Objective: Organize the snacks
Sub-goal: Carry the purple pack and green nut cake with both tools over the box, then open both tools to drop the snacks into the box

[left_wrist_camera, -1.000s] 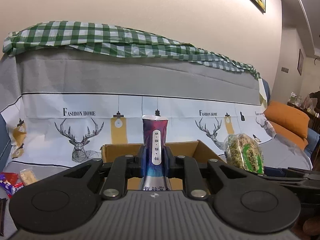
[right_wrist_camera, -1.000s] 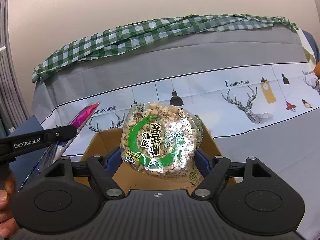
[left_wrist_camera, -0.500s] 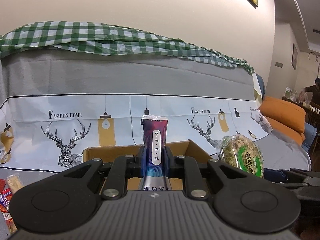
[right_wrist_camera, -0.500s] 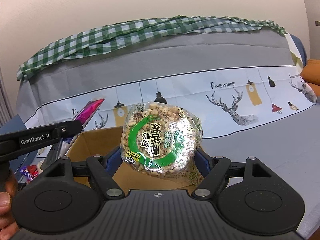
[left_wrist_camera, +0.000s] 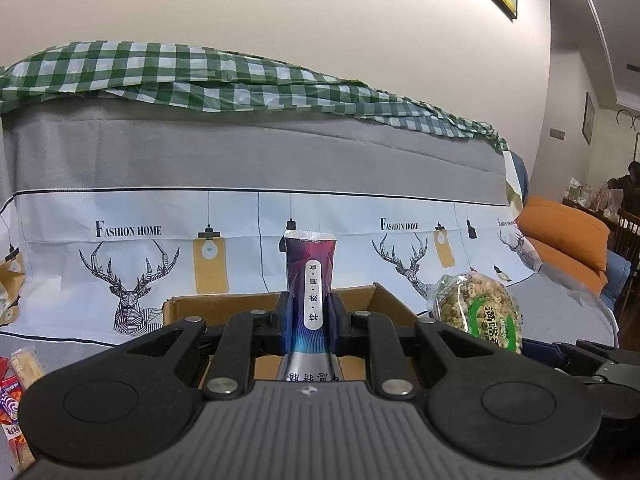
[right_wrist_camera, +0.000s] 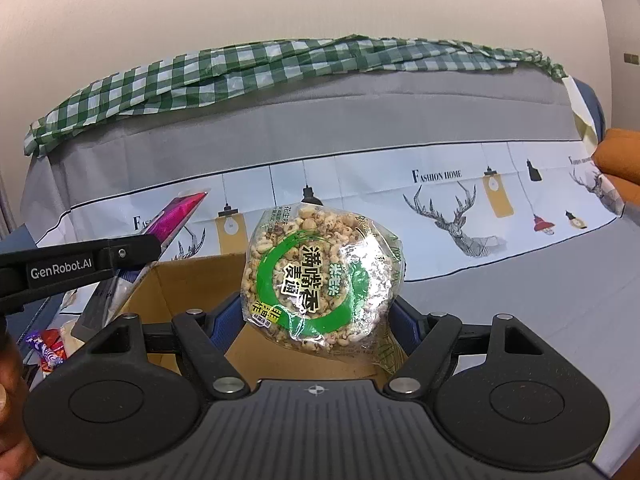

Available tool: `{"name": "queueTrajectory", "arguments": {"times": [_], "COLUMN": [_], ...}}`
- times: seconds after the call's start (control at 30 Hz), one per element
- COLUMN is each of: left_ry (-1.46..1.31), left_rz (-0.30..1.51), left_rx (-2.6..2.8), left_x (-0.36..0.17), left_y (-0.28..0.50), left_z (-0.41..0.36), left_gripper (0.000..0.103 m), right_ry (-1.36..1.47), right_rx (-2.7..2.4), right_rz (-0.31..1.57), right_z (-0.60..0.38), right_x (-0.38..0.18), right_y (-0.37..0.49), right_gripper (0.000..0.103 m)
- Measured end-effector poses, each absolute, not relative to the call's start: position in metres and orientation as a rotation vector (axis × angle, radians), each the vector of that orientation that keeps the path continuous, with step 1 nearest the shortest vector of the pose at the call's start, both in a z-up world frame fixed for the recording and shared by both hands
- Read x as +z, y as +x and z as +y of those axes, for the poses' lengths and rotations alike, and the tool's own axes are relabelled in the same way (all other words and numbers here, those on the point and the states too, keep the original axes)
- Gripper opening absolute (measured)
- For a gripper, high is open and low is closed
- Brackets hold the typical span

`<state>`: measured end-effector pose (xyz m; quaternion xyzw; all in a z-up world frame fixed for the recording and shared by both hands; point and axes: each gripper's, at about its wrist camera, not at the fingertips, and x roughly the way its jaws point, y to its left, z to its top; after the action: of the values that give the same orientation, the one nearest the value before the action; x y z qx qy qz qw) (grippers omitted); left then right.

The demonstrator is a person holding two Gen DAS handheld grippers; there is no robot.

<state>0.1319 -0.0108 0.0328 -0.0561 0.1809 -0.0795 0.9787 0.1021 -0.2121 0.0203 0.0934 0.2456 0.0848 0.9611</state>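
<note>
My left gripper (left_wrist_camera: pixel 311 320) is shut on a tall purple snack pouch (left_wrist_camera: pixel 311 276) that stands upright between its pads, above the near side of an open cardboard box (left_wrist_camera: pixel 224 304). My right gripper (right_wrist_camera: pixel 318 312) is shut on a clear round bag of puffed grain cake with a green ring label (right_wrist_camera: pixel 316 280), held over the same box (right_wrist_camera: pixel 192 292). In the right wrist view the left gripper's finger (right_wrist_camera: pixel 80 264) and the purple pouch (right_wrist_camera: pixel 176 216) show at the left. In the left wrist view the grain cake bag (left_wrist_camera: pixel 476 312) appears at the right.
A sofa under a grey and white deer-print cover (left_wrist_camera: pixel 132 272) stands behind the box, with a green checked cloth (left_wrist_camera: pixel 200 80) along its top. Loose snack packets (left_wrist_camera: pixel 16 368) lie at the left on the seat. Orange cushions (left_wrist_camera: pixel 564 236) sit at the far right.
Both views have swung a little sideways across the sofa, so the box sits more to the left in each. Both grips are unchanged.
</note>
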Motion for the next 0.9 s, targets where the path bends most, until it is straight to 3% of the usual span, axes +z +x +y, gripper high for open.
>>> {"name": "queueTrajectory", "arguments": {"times": [0.4,0.5,0.7,0.77,0.9], "left_ry": [-0.130,-0.121,-0.117,-0.120,-0.099], "left_rz": [0.360,0.350,0.340,0.343,0.312], "left_rx": [-0.177,-0.178,-0.153,-0.148,-0.127], "left_x": [0.035,0.037,0.039,0.040,0.040], "left_y": [0.129,0.126,0.124,0.124,0.116], "left_z": [-0.008,-0.007,0.000,0.003,0.008], "left_gripper": [0.022,0.040,0.042,0.050,0.057], "right_ry": [0.168,0.149,0.151,0.149,0.128], "right_rx": [0.171,0.147,0.134,0.135,0.138], "right_rz": [0.455,0.461,0.454,0.456,0.443], "right_z": [-0.211,-0.208,-0.206,-0.204,-0.199], "right_x": [0.021,0.020,0.022,0.022,0.023], "right_y": [0.098,0.100,0.101,0.102,0.101], "right_gripper": [0.078,0.087,0.089,0.088,0.086]}}
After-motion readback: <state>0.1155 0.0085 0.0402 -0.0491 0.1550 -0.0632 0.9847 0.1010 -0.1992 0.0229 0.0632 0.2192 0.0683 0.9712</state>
